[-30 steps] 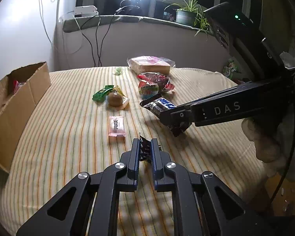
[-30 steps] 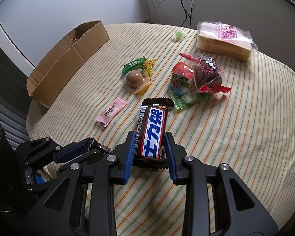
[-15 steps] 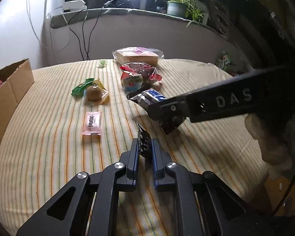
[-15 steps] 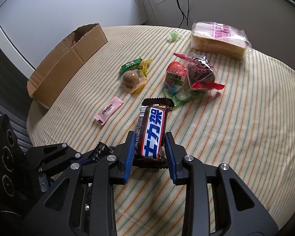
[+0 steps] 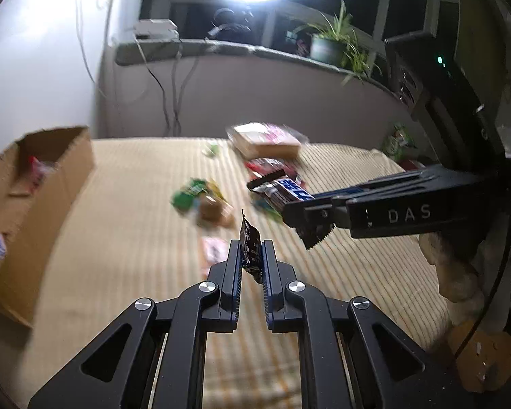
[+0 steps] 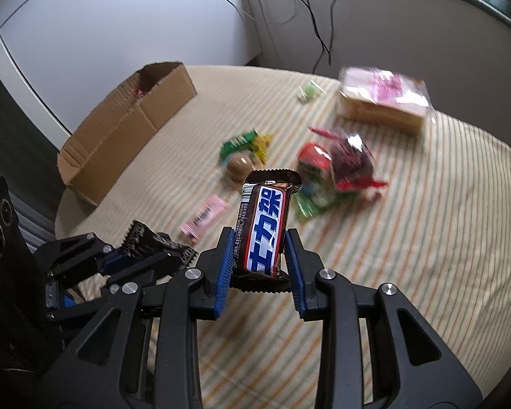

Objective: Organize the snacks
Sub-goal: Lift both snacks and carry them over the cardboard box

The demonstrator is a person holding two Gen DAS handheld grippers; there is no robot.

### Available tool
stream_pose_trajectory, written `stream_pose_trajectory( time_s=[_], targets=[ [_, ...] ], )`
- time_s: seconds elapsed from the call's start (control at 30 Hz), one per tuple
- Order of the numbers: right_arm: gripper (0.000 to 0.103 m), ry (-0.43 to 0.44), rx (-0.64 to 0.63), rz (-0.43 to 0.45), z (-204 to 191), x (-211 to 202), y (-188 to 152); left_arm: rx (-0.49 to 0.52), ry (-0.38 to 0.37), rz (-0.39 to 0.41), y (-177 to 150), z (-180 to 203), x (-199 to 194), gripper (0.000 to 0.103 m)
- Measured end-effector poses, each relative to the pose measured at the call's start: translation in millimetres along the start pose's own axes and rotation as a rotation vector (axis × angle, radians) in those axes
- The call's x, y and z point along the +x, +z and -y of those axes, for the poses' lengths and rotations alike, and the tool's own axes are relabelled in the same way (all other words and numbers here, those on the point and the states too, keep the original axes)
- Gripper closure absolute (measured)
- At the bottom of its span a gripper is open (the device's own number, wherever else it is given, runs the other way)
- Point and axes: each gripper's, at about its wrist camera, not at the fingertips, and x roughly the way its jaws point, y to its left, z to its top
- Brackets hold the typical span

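Blurred table snacks | left gripper (image 5: 251, 255) clamps dark wrapper (image 5: 248, 243) | right gripper (image 6: 260, 255) grips chocolate bar (image 6: 264, 228)

motion blur smears the loose snacks on the striped cloth (image 6: 426, 238); print on the pink packet (image 6: 204, 217) and bread bag (image 6: 383, 102) is unreadable. the cardboard box (image 5: 34, 211) runs off the left edge, its contents mostly hidden behind its wall.
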Motion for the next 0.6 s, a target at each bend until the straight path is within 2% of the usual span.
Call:
stream_pose_trajectory(
  time_s=[0.23, 0.43, 0.6],
  targets=[
    [0.072, 0.031, -0.069, 0.036, -32.2, 2.4, 33.0, -0.064, 0.076, 0.052, 15.2, -45.1, -25.0, 0.093],
    [0.072, 0.066, -0.142, 0.055, -72.0, 13.3, 69.0, -0.103, 0.16, 0.09, 20.1, -84.0, -44.7, 0.093],
    [0.072, 0.085, -0.178, 0.058, -94.9, 21.7, 85.7, -0.14, 0.225, 0.107, 19.1, -118.0, -62.0, 0.093]
  ],
)
